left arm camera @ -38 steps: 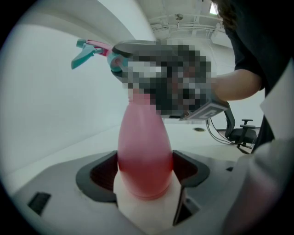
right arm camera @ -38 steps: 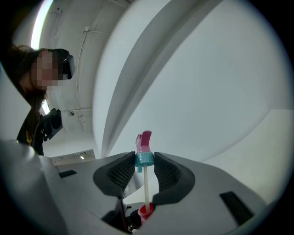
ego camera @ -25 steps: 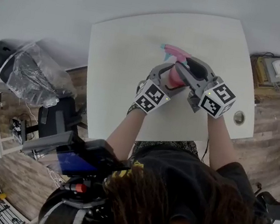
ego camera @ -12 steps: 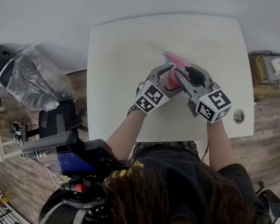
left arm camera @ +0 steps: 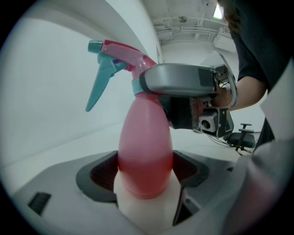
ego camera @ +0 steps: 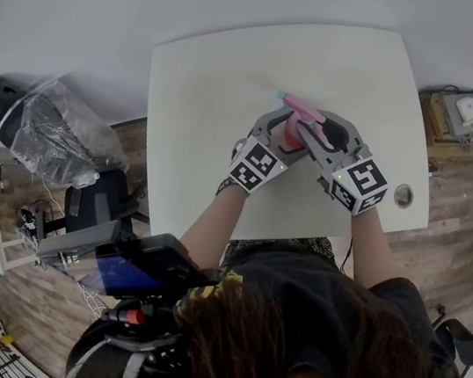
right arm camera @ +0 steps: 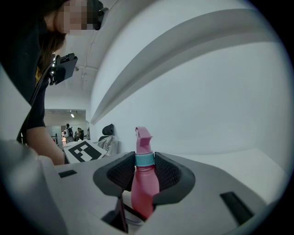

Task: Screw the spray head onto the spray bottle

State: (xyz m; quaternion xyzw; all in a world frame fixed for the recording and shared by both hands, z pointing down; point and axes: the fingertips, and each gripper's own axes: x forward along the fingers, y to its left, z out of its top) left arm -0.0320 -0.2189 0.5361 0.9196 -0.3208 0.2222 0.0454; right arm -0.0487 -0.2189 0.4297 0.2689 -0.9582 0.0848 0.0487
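A pink spray bottle (left arm camera: 144, 156) with a white base stands upright over the white table (ego camera: 219, 74). My left gripper (left arm camera: 144, 173) is shut on the bottle's lower body. On top sits the pink spray head (left arm camera: 121, 55) with its teal trigger (left arm camera: 98, 87). My right gripper (right arm camera: 144, 172) is shut on the teal collar (right arm camera: 144, 159) at the bottle's neck, with the spray head (right arm camera: 143, 140) rising above its pads. In the head view the left gripper (ego camera: 274, 132) and right gripper (ego camera: 317, 132) meet around the bottle (ego camera: 292, 130) near the table's middle.
A round cable hole (ego camera: 404, 198) sits in the table near its right edge. A plastic-wrapped chair (ego camera: 50, 132) stands on the floor to the left. Boxes and cables (ego camera: 462, 113) lie on the floor to the right.
The right gripper has swung round the bottle's neck, its marker cube moving down toward me, and the spray head has turned with it. The left gripper has stayed put.
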